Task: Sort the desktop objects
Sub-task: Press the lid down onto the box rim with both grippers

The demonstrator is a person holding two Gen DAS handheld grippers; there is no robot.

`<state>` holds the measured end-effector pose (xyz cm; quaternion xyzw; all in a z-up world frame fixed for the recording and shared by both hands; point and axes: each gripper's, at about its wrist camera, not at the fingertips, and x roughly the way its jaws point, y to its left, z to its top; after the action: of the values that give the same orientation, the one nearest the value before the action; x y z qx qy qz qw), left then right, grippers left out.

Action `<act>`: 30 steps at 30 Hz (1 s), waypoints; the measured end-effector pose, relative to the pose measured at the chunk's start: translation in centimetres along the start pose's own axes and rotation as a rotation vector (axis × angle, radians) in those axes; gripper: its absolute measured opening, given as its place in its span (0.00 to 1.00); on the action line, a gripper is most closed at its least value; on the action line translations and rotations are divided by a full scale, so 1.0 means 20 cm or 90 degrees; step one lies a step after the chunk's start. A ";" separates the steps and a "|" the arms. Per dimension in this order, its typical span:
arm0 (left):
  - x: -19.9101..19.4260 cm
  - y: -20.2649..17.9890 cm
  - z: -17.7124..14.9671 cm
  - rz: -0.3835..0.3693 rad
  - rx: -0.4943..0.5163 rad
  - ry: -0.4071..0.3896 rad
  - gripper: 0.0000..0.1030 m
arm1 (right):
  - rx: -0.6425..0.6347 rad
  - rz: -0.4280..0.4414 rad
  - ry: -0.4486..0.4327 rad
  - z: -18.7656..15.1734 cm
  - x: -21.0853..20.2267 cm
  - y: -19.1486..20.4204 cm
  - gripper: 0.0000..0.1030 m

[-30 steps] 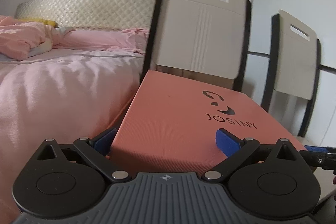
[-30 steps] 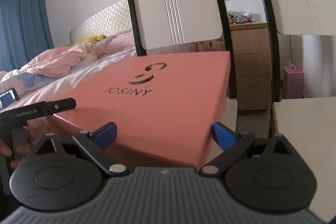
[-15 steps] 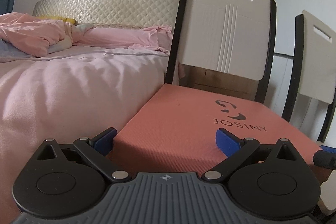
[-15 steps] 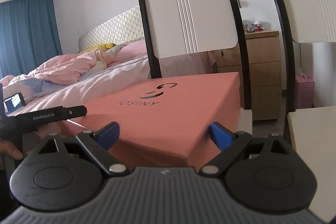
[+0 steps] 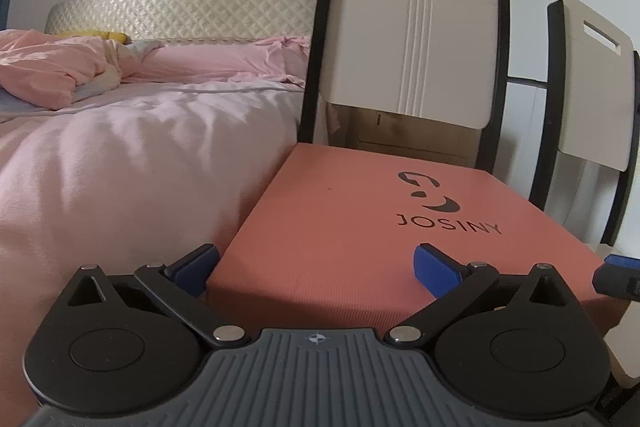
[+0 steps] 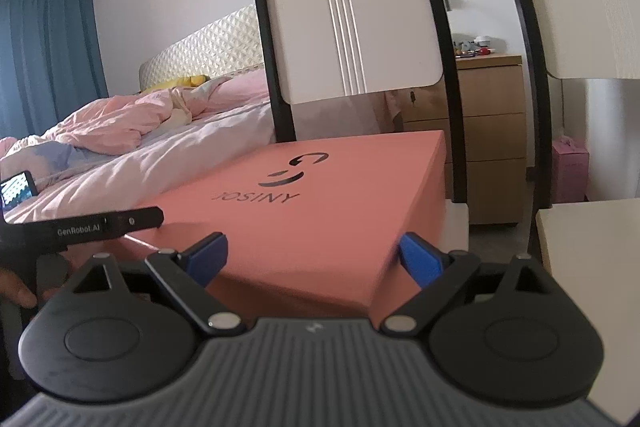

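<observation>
A salmon-pink box (image 5: 352, 219) printed JOSINY lies flat on the seat of a white chair (image 5: 412, 47) beside a bed. My left gripper (image 5: 314, 269) is open at the box's near left corner, which sits between its blue pads. My right gripper (image 6: 312, 259) is open as well and straddles the near right corner of the box (image 6: 320, 219). The right gripper's fingertip (image 5: 618, 275) shows at the edge of the left wrist view. In the right wrist view the left gripper (image 6: 100, 225) reaches the box's side, with a hand (image 6: 16, 291) behind it.
A bed (image 5: 120, 167) with pink bedding runs along the left. A second white chair (image 5: 592, 83) stands to the right, its pale seat (image 6: 592, 287) close by. A wooden nightstand (image 6: 488, 131) and a pink bag (image 6: 570, 171) stand behind. A phone (image 6: 16, 189) lies on the bed.
The box has come down and levelled out on the chair seat. Both grippers followed it down at its near corners with the same wide finger spread.
</observation>
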<state>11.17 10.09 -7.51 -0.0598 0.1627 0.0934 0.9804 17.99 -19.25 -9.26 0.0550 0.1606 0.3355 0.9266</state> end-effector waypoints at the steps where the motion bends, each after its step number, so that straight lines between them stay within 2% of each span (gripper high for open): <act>1: 0.00 0.00 0.00 -0.003 0.002 0.002 1.00 | 0.000 0.002 -0.002 0.00 0.00 0.00 0.91; 4: 0.02 -0.01 0.00 -0.013 0.009 0.006 1.00 | -0.001 0.006 -0.007 0.01 -0.02 0.00 0.91; 5: 0.03 -0.02 0.00 -0.024 0.011 0.008 1.00 | -0.002 0.009 -0.009 0.01 -0.02 -0.01 0.84; 6: 0.03 -0.02 0.00 -0.041 0.014 0.010 1.00 | -0.009 0.043 -0.003 0.01 -0.02 0.01 0.80; 7: 0.04 -0.03 0.00 -0.055 0.017 0.012 1.00 | -0.028 0.038 0.000 0.00 -0.02 0.04 0.78; 10: 0.06 -0.05 0.00 -0.073 0.024 0.013 1.00 | -0.047 0.031 -0.014 0.00 -0.03 0.07 0.79; 12: 0.06 -0.05 -0.01 -0.075 0.020 0.015 1.00 | -0.037 -0.005 -0.042 0.02 -0.06 0.05 0.82; 14: 0.07 -0.04 0.00 -0.076 0.013 0.019 1.00 | -0.020 -0.049 -0.062 0.04 -0.08 0.01 0.92; 15: 0.07 -0.04 0.00 -0.075 0.010 0.020 1.00 | -0.004 -0.075 -0.063 0.05 -0.07 -0.03 0.93; 19: 0.07 -0.05 -0.01 -0.067 0.007 0.019 1.00 | 0.067 -0.068 -0.033 0.10 0.03 -0.19 0.94; 22: 0.08 -0.06 -0.01 -0.064 0.002 0.020 1.00 | 0.083 -0.055 0.005 0.12 0.16 -0.27 0.94; 24: 0.08 -0.06 -0.01 -0.067 0.006 0.016 1.00 | 0.124 -0.048 0.042 0.12 0.25 -0.33 0.94; 28: 0.11 -0.05 0.00 -0.069 0.007 0.018 1.00 | 0.229 -0.009 0.073 0.06 0.31 -0.45 0.94; 30: 0.12 -0.05 0.01 -0.070 0.005 0.021 1.00 | 0.267 0.016 0.082 0.04 0.32 -0.49 0.90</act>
<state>13.59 9.49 -8.07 -0.0664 0.1759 0.0375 0.9815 28.82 -22.76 -12.34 0.2270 0.2850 0.3088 0.8785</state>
